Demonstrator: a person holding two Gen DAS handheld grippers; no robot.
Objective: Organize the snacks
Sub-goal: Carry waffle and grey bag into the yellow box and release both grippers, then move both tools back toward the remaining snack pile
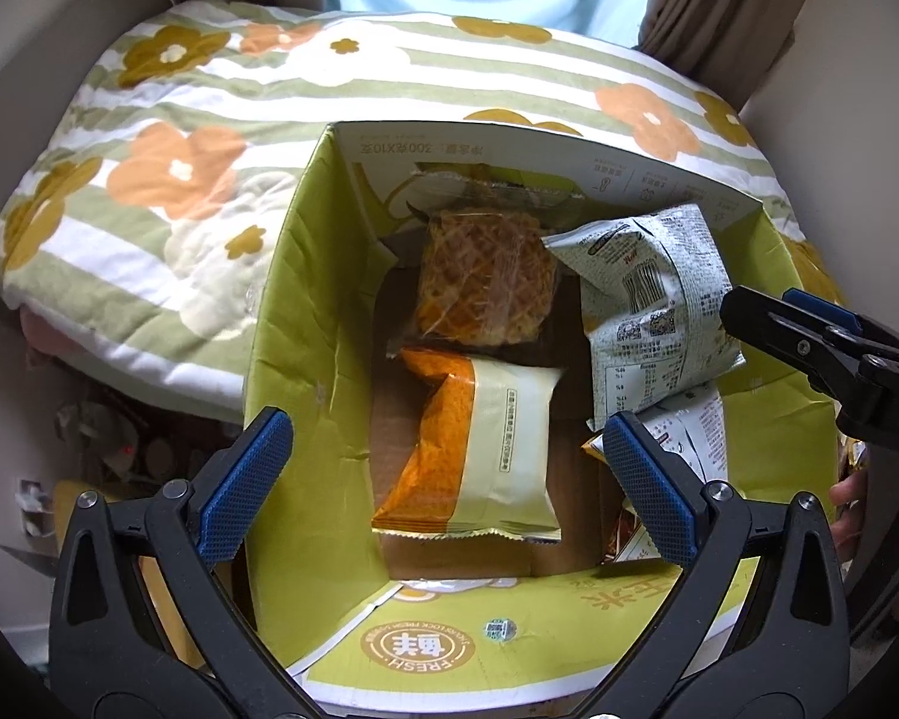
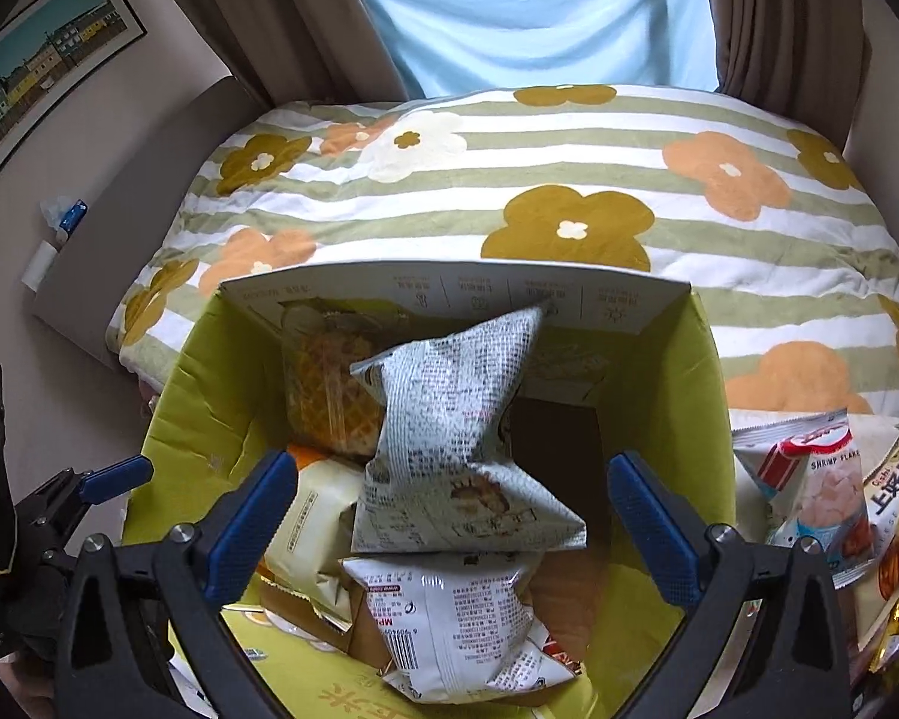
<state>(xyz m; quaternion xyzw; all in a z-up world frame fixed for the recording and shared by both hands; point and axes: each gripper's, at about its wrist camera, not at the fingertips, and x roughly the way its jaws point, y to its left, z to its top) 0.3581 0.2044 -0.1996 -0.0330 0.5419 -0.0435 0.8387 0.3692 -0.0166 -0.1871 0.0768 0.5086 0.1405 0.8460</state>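
A green cardboard box stands open on the bed and holds the snacks. Inside lie a waffle packet, an orange and cream packet and a grey-white printed packet leaning at the right wall. My left gripper is open above the box's near side with nothing between its fingers. My right gripper is also open over the box. The grey-white packet lies loose between and beyond its fingers, untouched, on top of another white packet. The right gripper shows at the left wrist view's right edge.
The box rests against a striped quilt with flowers. Several more snack packets lie to the right of the box. A person in a light blue top stands beyond the bed, between curtains. Clutter sits on the floor at the left.
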